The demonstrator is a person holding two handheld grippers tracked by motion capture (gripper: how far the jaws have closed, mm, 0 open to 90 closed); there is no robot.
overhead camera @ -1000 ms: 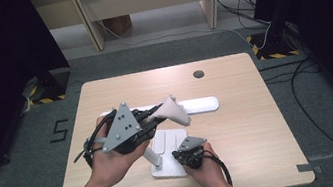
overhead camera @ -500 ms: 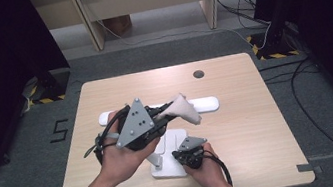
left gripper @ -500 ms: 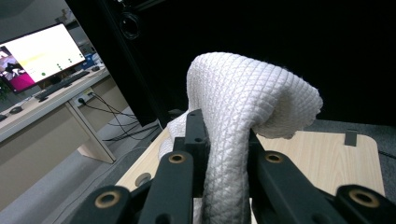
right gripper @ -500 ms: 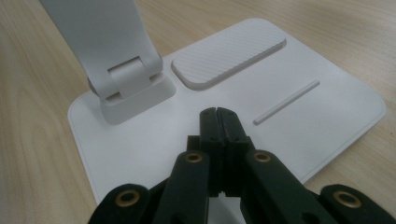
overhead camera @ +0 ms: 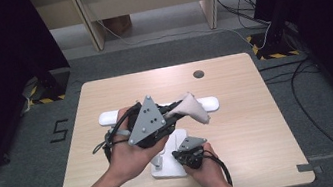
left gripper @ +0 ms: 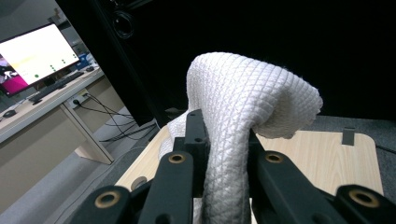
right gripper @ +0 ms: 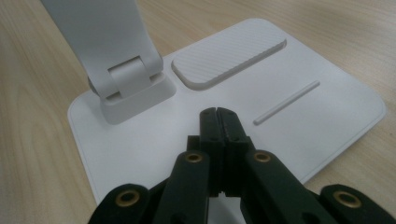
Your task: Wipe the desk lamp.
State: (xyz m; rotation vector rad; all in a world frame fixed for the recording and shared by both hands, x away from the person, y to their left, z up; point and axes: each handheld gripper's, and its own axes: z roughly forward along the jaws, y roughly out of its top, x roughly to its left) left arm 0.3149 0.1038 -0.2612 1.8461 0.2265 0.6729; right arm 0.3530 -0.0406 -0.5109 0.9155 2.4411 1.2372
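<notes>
A white desk lamp stands on the wooden table (overhead camera: 245,126); its long head bar (overhead camera: 209,103) lies crosswise above its flat base (overhead camera: 169,170). My left gripper (overhead camera: 173,110) is shut on a white quilted cloth (overhead camera: 193,109), held just over the bar. In the left gripper view the cloth (left gripper: 243,102) folds over between the left gripper (left gripper: 224,135) jaws and droops to the right. My right gripper (overhead camera: 177,155) is shut with nothing in it. In the right gripper view the right gripper (right gripper: 217,114) has its tips down on the base (right gripper: 327,112), near the hinge (right gripper: 128,79).
A dark round hole (overhead camera: 198,74) marks the table's far side. On the base are a ribbed pad (right gripper: 229,58) and a thin raised line (right gripper: 287,102). Cables trail on the floor at the right (overhead camera: 303,77). A lit monitor (left gripper: 32,51) stands on a desk beyond.
My left gripper has carried the cloth to the right along the lamp's head bar. The right gripper has stayed put on the base.
</notes>
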